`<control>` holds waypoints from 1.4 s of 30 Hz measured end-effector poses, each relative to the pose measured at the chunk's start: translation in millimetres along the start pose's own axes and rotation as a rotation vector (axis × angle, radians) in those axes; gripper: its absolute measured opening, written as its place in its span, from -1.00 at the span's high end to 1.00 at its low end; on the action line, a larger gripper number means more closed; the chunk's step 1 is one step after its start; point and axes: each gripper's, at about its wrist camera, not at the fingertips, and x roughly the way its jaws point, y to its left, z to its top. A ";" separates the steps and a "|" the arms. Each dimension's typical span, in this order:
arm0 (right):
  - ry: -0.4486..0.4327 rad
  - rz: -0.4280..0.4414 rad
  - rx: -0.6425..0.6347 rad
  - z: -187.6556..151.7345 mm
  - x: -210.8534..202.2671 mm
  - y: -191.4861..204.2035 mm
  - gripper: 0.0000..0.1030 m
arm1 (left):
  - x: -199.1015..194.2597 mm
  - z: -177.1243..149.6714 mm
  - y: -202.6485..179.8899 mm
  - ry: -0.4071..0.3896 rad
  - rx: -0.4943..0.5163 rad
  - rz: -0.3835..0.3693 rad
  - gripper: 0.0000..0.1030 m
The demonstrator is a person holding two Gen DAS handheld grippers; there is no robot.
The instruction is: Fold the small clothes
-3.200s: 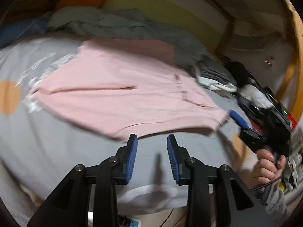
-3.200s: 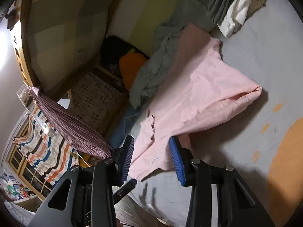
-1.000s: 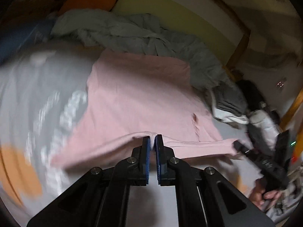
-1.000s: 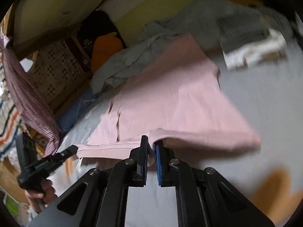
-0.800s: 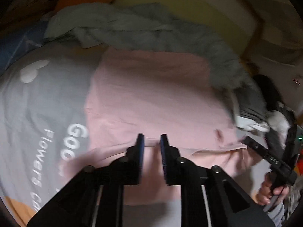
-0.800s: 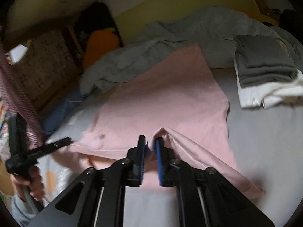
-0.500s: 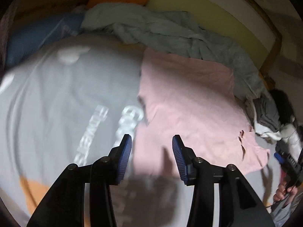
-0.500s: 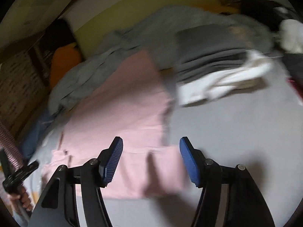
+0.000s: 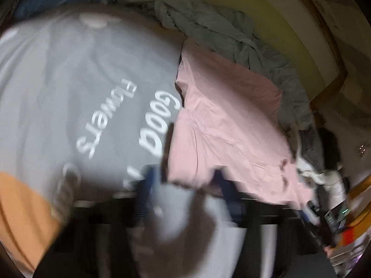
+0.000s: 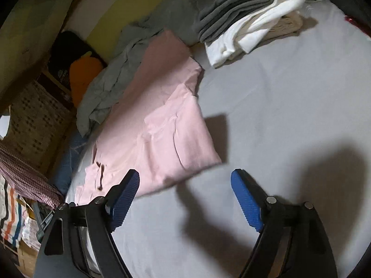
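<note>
I am looking down on a bed covered with a grey sheet [image 10: 289, 106] that carries white lettering and orange patches. A rumpled grey blanket [image 9: 231, 34] lies along its far edge against a yellow-green headboard [image 9: 278, 18], and a stack of folded grey and white clothes [image 10: 243, 16] sits on the sheet just beyond the pink garment [image 10: 167, 134]. That pink garment lies flat and folded on the sheet, its far edge touching the blanket.

My right gripper [image 10: 185, 197] hangs just short of the garment's near edge; its jaws are opening, with only bare sheet between them. My left gripper [image 9: 185, 192] is heavily blurred at the garment's near corner; its jaws are closing, and I see sheet, not pink cloth, between them.
</note>
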 end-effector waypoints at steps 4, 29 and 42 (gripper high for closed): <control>-0.012 0.011 0.054 6.2 3.2 -11.4 0.83 | -13.4 -8.1 4.0 -0.068 -0.016 -0.020 0.85; -0.048 0.016 0.092 -75.6 -109.8 -11.6 0.86 | -115.3 -58.5 3.4 -0.095 -0.102 -0.059 0.85; -0.031 0.019 0.124 68.8 11.5 6.6 0.81 | 27.2 73.2 4.6 -0.033 -0.266 -0.064 0.82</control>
